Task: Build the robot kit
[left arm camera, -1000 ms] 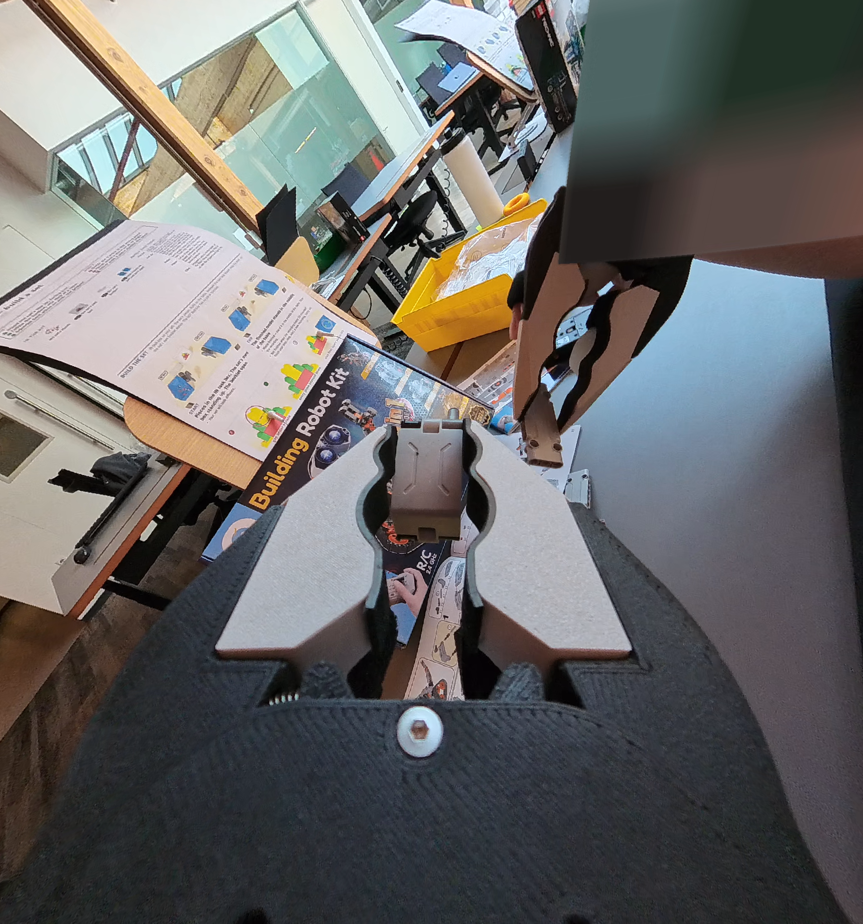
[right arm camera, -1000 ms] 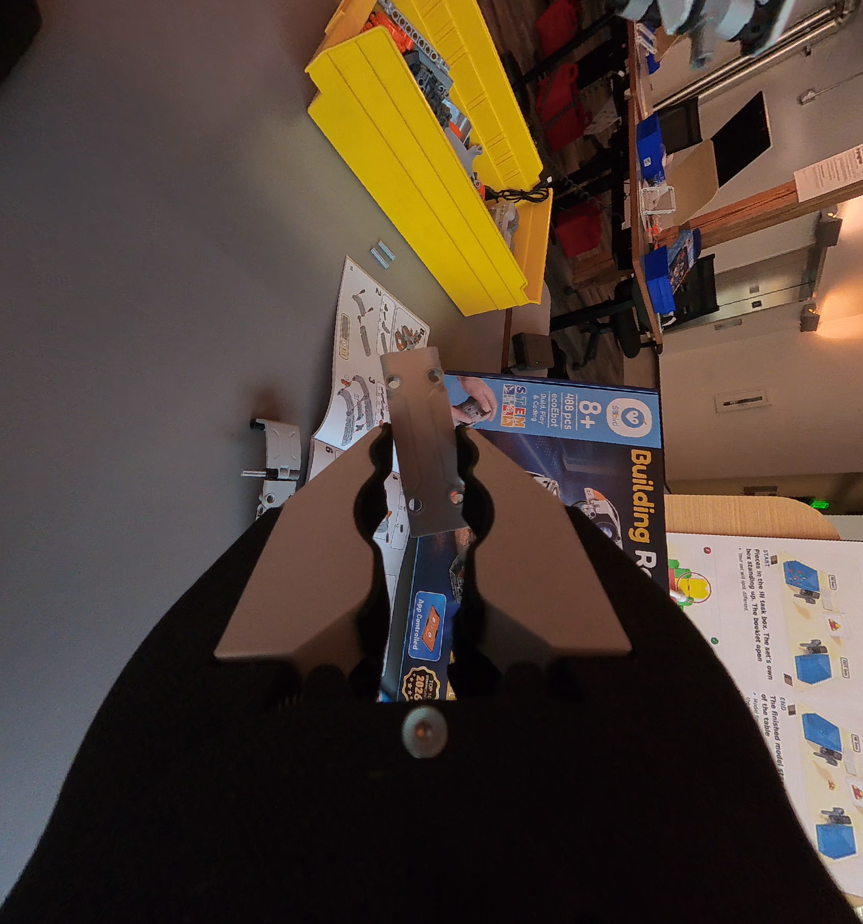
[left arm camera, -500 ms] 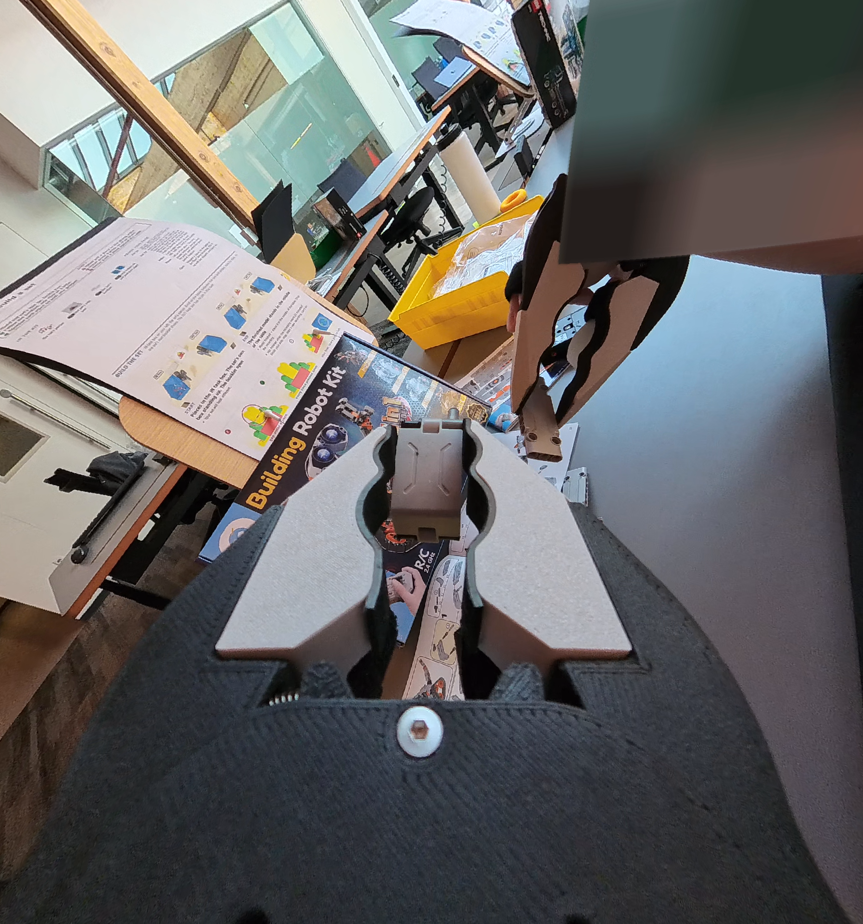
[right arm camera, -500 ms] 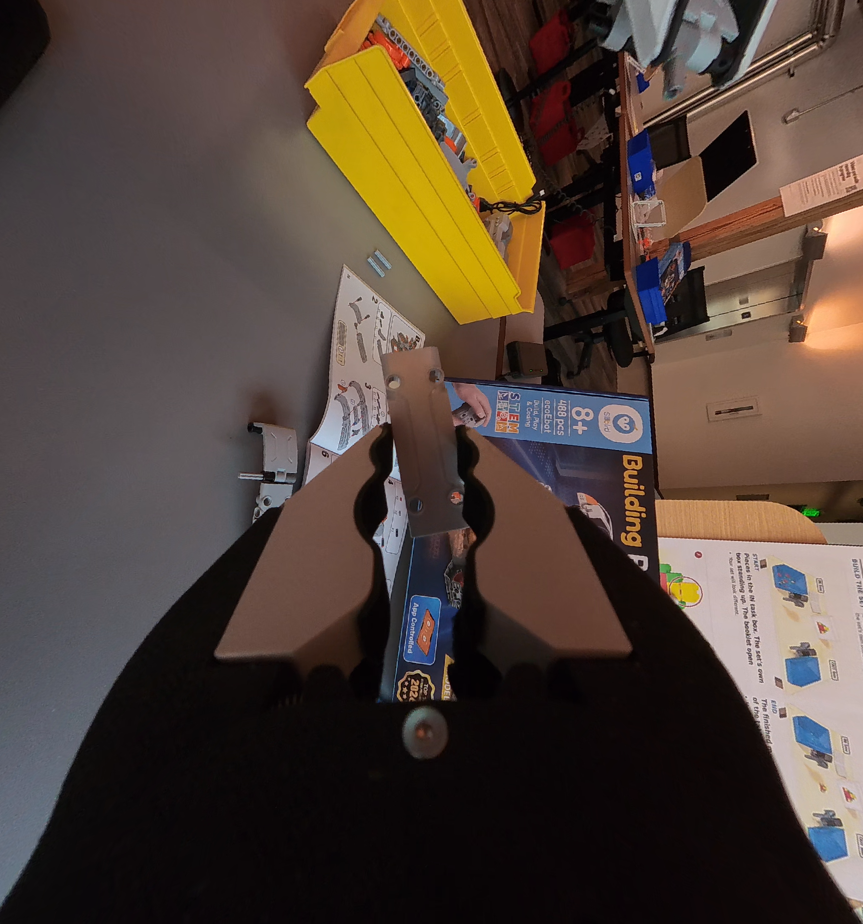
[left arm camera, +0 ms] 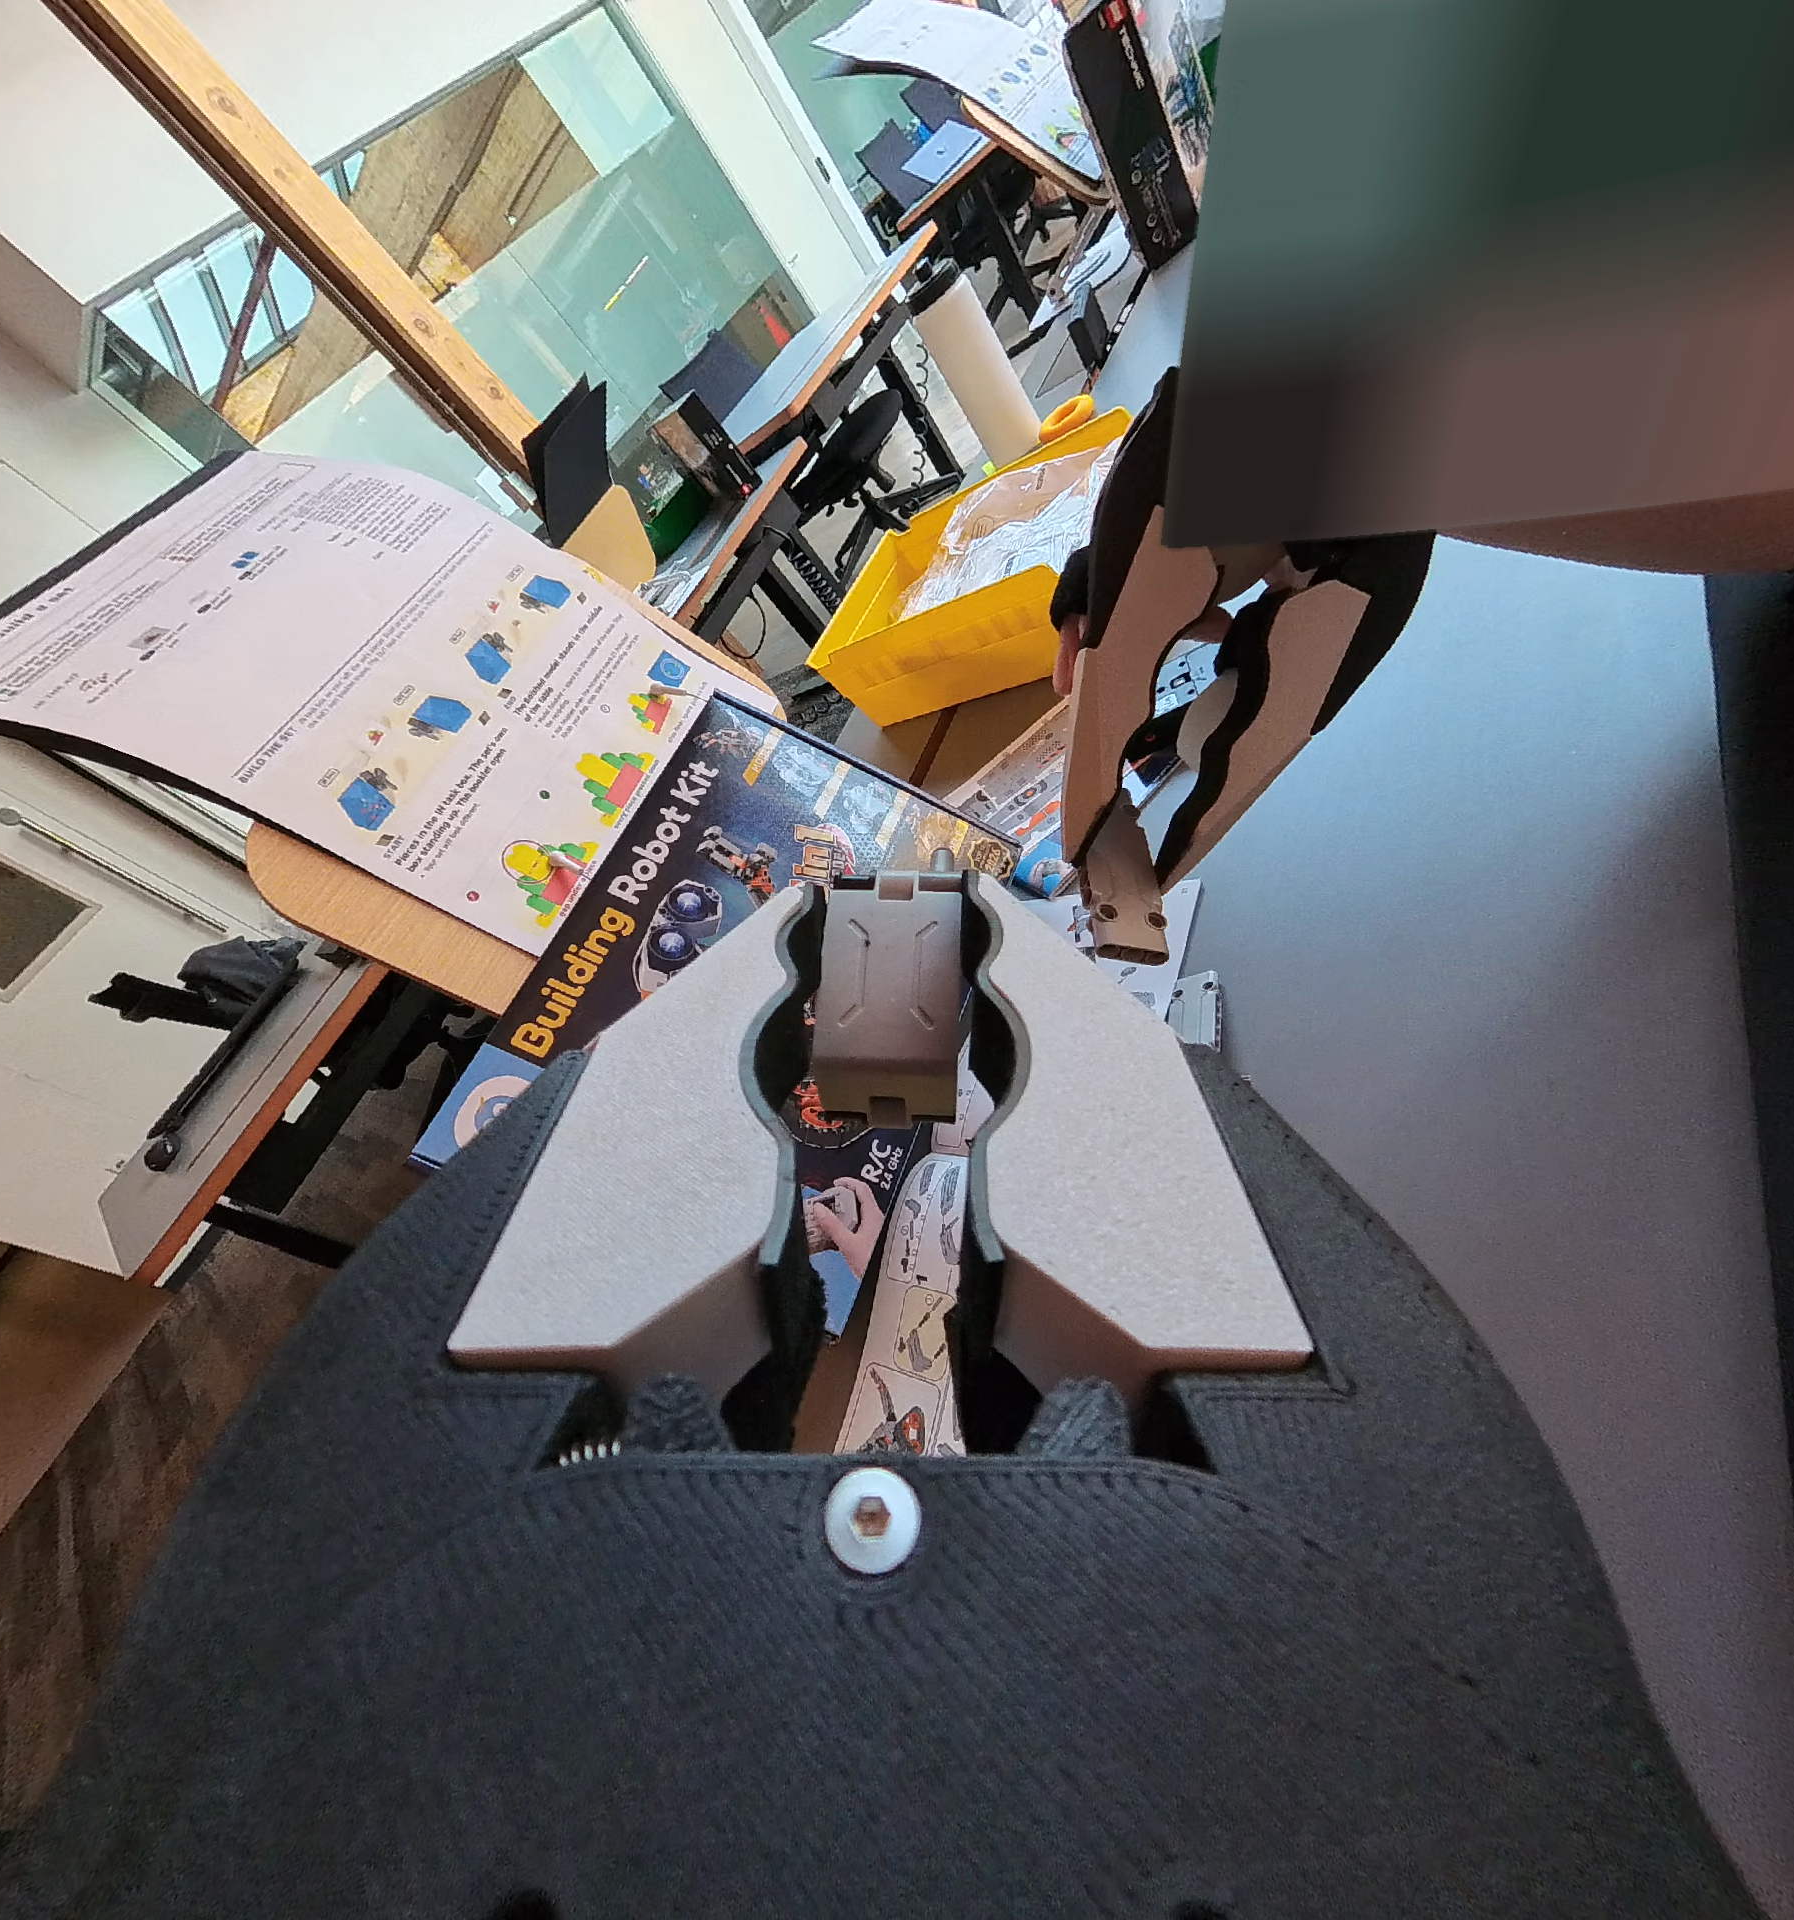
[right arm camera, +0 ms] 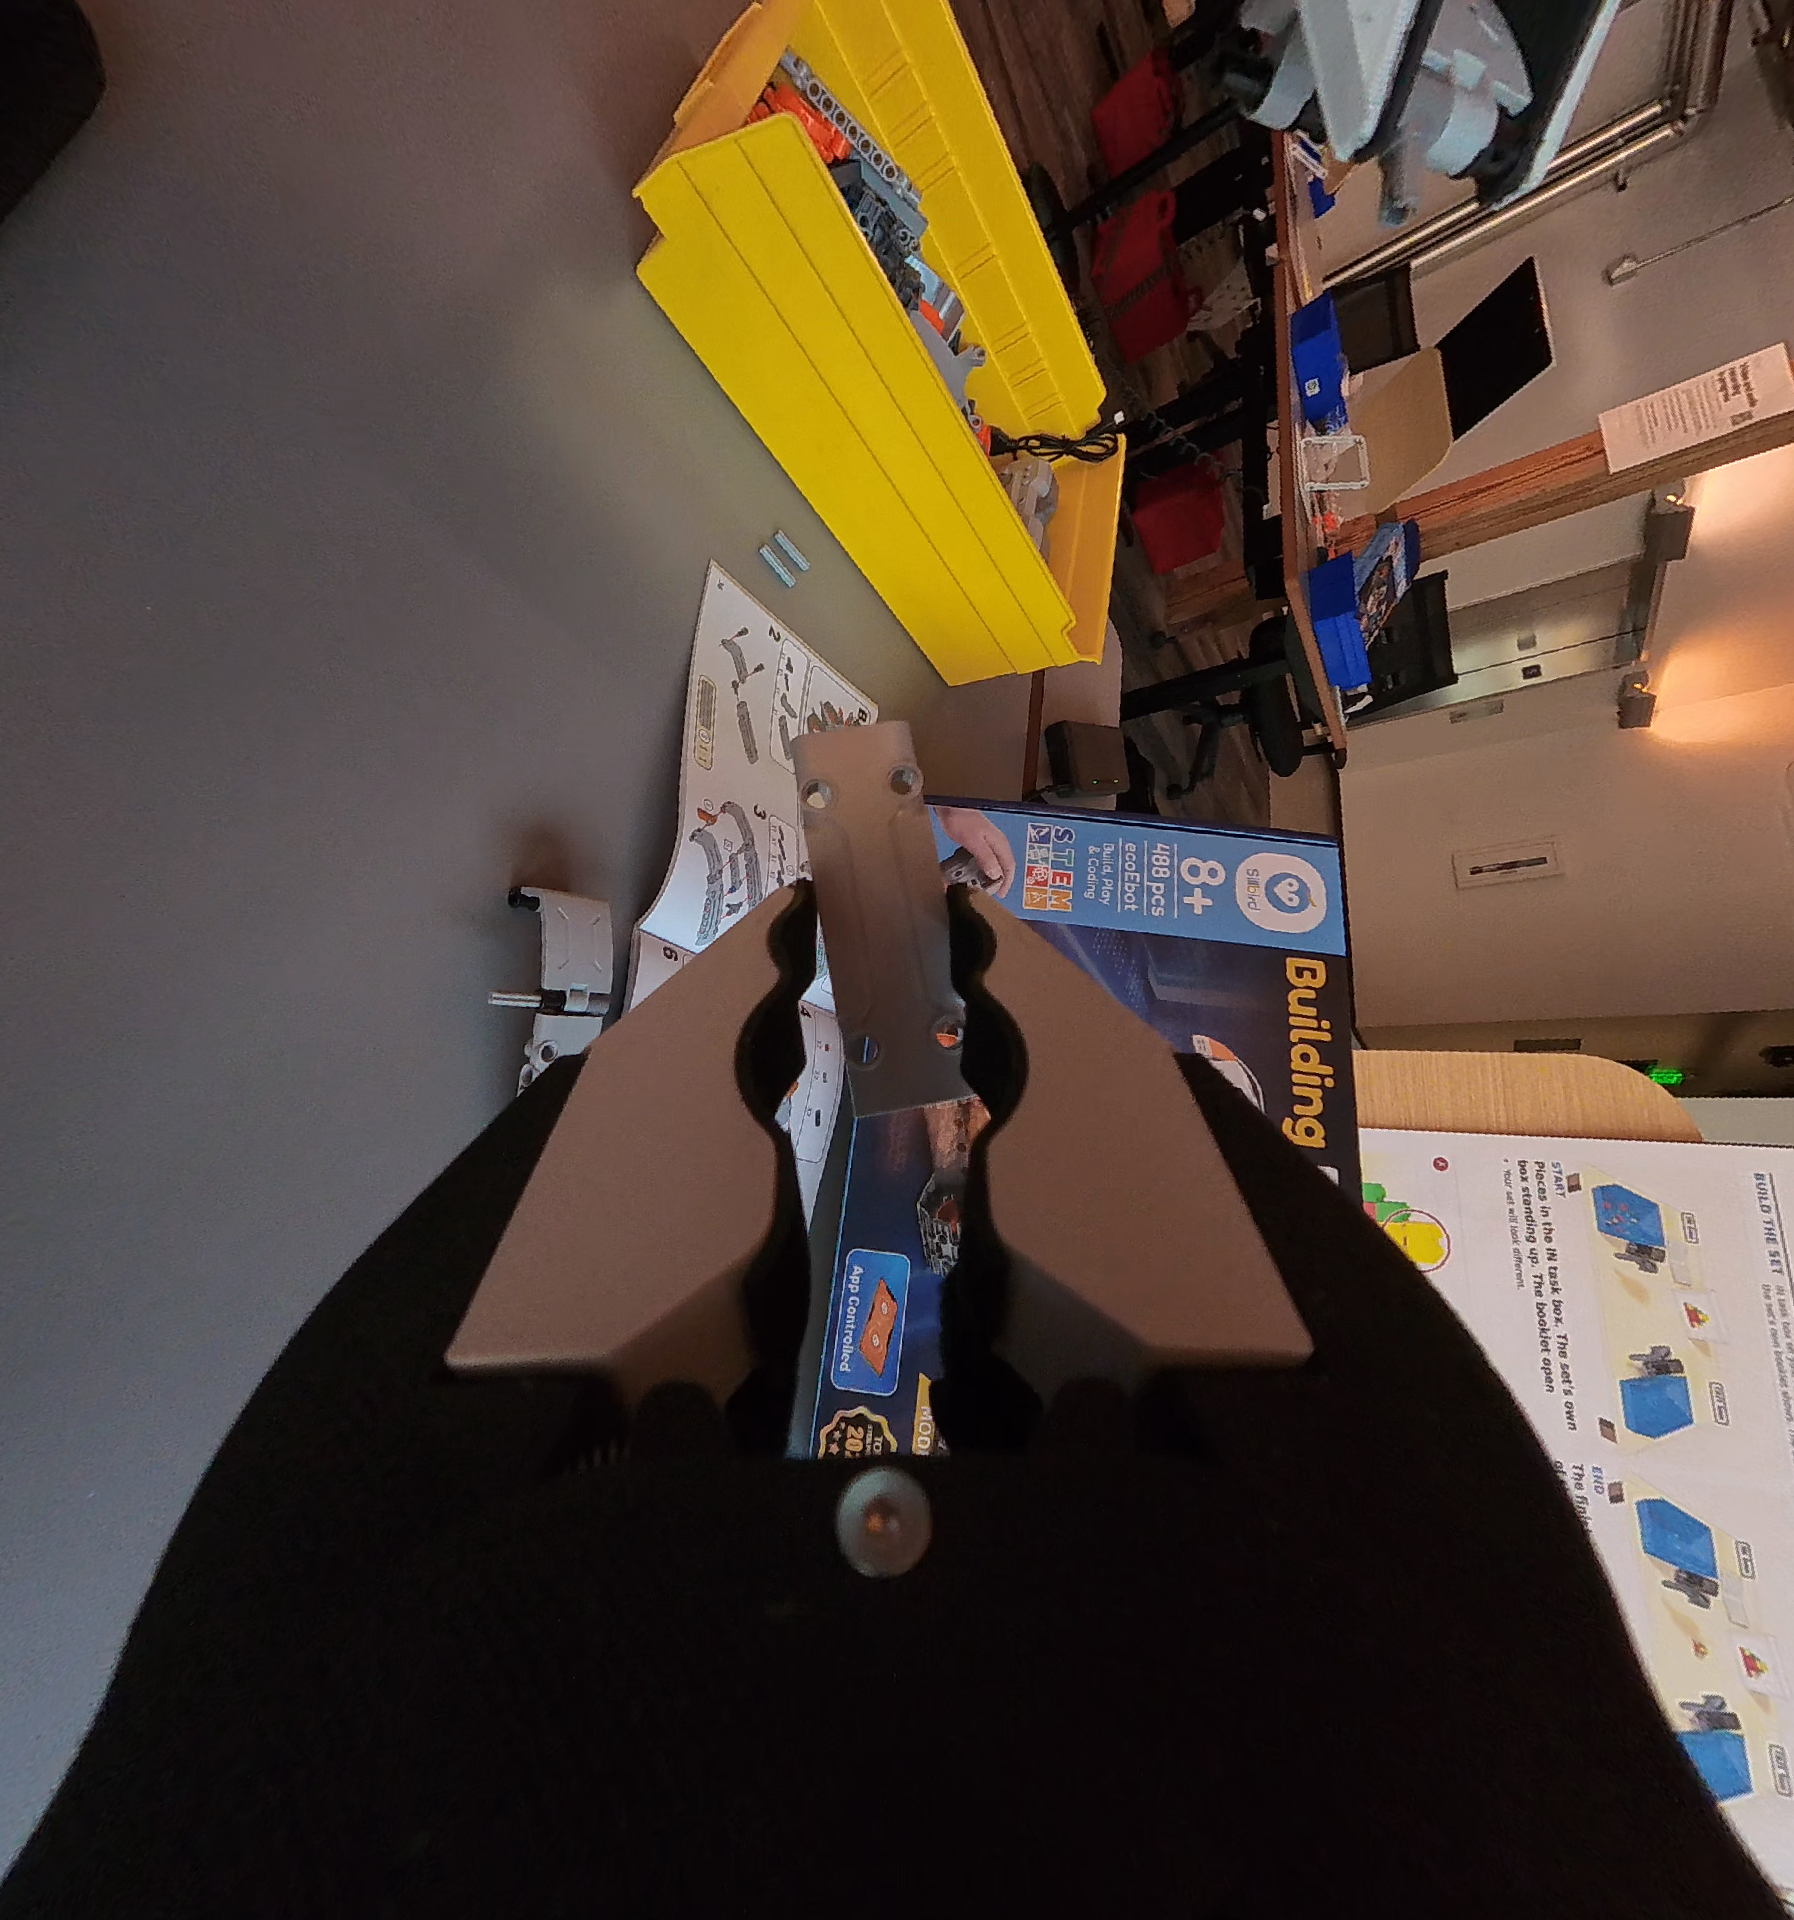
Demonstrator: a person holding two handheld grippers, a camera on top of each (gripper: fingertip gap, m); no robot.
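Note:
My left gripper (left arm camera: 885, 940) is shut on a grey blocky plastic part (left arm camera: 885, 1013), held above the kit box (left arm camera: 768, 831). My right gripper (right arm camera: 882, 914) is shut on a flat grey plate with holes near both ends (right arm camera: 877, 914). In the left wrist view the right gripper (left arm camera: 1142, 862) shows upper right, a little beyond and to the right of my left one, with the plate (left arm camera: 1121, 899) sticking down from its tips. The two held parts are apart. A light grey part with a pin (right arm camera: 560, 966) lies on the grey table (right arm camera: 301, 623).
A dark blue kit box (right arm camera: 1184, 935) and an open instruction booklet (right arm camera: 758, 727) lie under the grippers. A yellow bin (right arm camera: 872, 416) with parts stands beyond, two small blue pins (right arm camera: 784, 559) beside it. A printed sheet (left arm camera: 353, 675) lies on a stand at left. The left gripper's tips are roughly 12 cm from the right gripper's.
Both grippers keep their grip. The right gripper with its plate has drifted slightly left and away from the table; the left view has barely shifted.

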